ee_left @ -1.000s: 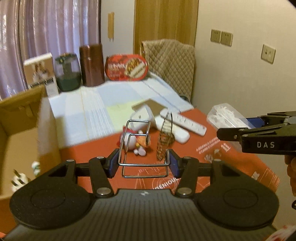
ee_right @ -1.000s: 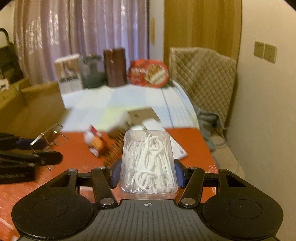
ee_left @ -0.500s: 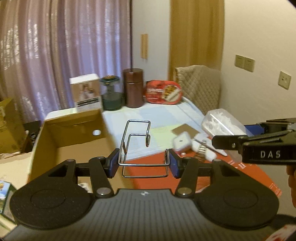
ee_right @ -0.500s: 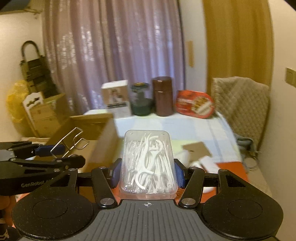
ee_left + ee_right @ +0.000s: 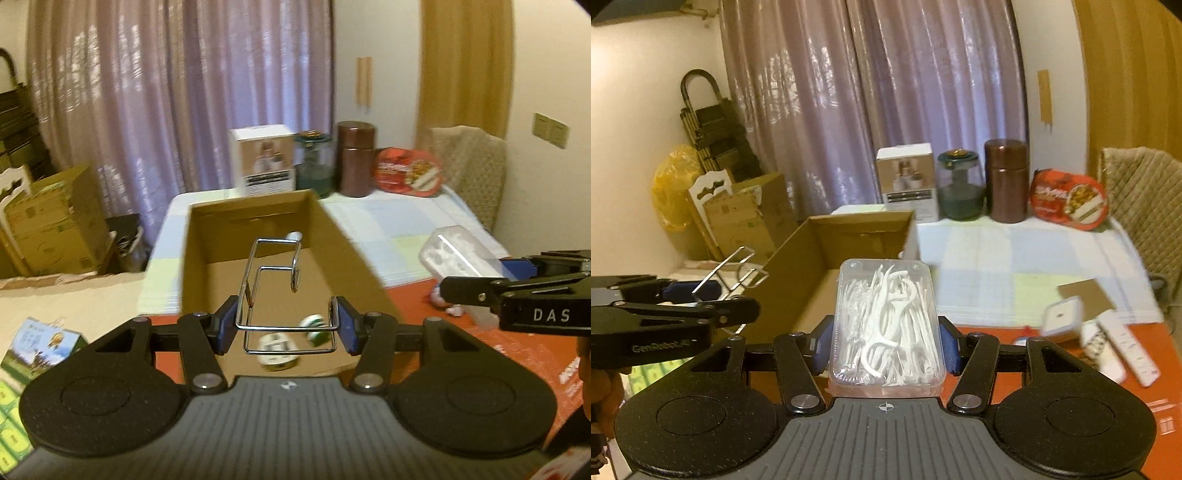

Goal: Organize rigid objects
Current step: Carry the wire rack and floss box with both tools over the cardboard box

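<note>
While its blue-padded jaws clamp the base of a bent chrome wire rack at lower centre of the left wrist view, the left gripper hangs above the open brown cardboard box, the rack's hooked end reaching up toward mid-frame. Beneath the wire, on the box floor, lie two blurred white-and-green round items — too smeared to identify. At the right edge of that view the right gripper juts in, holding a clear plastic case of white floss picks over the orange-red table mat.

Seen from the right wrist, the same floss-pick case sits pinched between blue pads at lower centre, its far end just short of the box's near right corner. The left gripper with its wire rack shows at mid-left, beside the box's left wall.

Farther back — lower right of the right wrist view — a white power strip and a small white lidded container rest on the mat. Along the far edge of the pale checked tablecloth stand a white carton, a green-tinted glass jar, a brown cylindrical canister and a red oval tin, before mauve curtains.
</note>
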Demonstrator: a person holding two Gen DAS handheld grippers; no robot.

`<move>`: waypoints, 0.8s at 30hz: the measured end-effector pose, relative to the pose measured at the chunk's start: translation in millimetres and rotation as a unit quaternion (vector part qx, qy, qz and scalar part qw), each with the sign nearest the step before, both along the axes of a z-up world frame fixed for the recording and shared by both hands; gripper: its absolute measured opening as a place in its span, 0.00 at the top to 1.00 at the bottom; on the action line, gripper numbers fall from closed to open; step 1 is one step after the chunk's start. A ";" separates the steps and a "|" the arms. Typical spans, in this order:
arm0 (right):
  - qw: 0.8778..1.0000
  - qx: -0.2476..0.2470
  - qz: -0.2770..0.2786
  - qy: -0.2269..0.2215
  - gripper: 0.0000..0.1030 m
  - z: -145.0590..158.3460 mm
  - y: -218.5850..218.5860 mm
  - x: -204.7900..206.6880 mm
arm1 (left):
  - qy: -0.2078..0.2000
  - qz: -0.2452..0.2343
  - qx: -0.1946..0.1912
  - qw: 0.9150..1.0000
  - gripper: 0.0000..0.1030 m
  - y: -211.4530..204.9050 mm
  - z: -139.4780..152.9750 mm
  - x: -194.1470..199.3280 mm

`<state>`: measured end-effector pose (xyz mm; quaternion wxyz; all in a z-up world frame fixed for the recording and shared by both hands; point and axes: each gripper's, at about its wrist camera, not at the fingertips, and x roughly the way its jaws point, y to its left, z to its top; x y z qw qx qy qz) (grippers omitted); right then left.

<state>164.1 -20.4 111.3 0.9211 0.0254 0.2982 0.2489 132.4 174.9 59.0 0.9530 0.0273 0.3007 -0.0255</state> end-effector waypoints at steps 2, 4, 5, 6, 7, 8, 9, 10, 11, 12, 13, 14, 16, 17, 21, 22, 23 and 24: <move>1.000 -0.001 0.002 -0.001 0.48 -7.2 11.1 7.1 | 0.003 0.010 0.001 1.000 0.53 11.2 -4.2 2.1; 1.000 -0.001 0.001 -0.007 0.48 -14.9 20.7 13.2 | 0.008 0.014 0.002 1.000 0.53 19.7 -9.7 6.1; 1.000 -0.002 0.001 -0.006 0.48 -17.6 25.1 16.8 | 0.010 0.017 0.002 1.000 0.53 23.1 -12.2 7.8; 1.000 0.000 0.002 -0.003 0.48 -19.7 28.7 19.4 | 0.011 0.020 0.001 1.000 0.53 26.5 -14.7 10.0; 1.000 0.003 0.005 -0.002 0.48 -19.7 32.6 21.2 | 0.013 0.022 -0.003 1.000 0.53 29.0 -17.8 13.1; 1.000 0.003 0.011 -0.006 0.48 -19.1 37.5 22.8 | 0.015 0.025 -0.006 1.000 0.53 31.8 -20.4 15.9; 1.000 -0.001 0.017 -0.010 0.48 -18.8 42.8 24.7 | 0.017 0.027 -0.008 0.999 0.53 34.4 -23.0 17.9; 1.000 -0.004 0.022 -0.014 0.48 -19.6 47.5 26.0 | 0.019 0.029 -0.009 0.999 0.53 36.3 -26.1 19.2; 1.000 -0.006 0.027 -0.014 0.48 -21.8 52.9 28.4 | 0.021 0.031 -0.010 0.999 0.53 37.6 -28.7 21.0; 0.999 -0.007 0.030 -0.009 0.48 -24.8 57.9 31.6 | 0.023 0.032 -0.012 0.999 0.53 39.4 -31.5 22.8; 0.999 -0.003 0.032 0.004 0.48 -29.3 60.7 36.3 | 0.025 0.032 -0.013 0.999 0.53 40.7 -34.3 25.5; 0.999 0.000 0.033 0.016 0.48 -32.6 62.7 39.4 | 0.026 0.032 -0.013 0.999 0.53 41.6 -36.5 26.7; 0.999 -0.003 0.034 0.026 0.48 -37.6 66.8 44.4 | 0.027 0.033 -0.018 0.999 0.52 42.5 -40.4 28.2; 0.999 -0.008 0.035 0.026 0.48 -39.1 68.1 45.7 | 0.028 0.033 -0.022 0.999 0.52 43.1 -41.7 28.8; 0.999 -0.016 0.035 0.030 0.48 -42.3 69.1 48.6 | 0.033 0.032 -0.025 0.999 0.52 44.2 -46.7 34.3; 0.999 -0.019 0.033 0.030 0.48 -42.9 68.6 47.3 | 0.034 0.032 -0.026 0.999 0.52 43.8 -47.5 35.4; 0.999 -0.020 0.032 0.030 0.48 -43.7 67.4 48.1 | 0.035 0.031 -0.026 0.999 0.52 43.1 -48.3 36.4; 0.999 -0.020 0.031 0.031 0.48 -45.0 67.7 49.0 | 0.035 0.030 -0.026 0.999 0.52 42.5 -49.3 36.8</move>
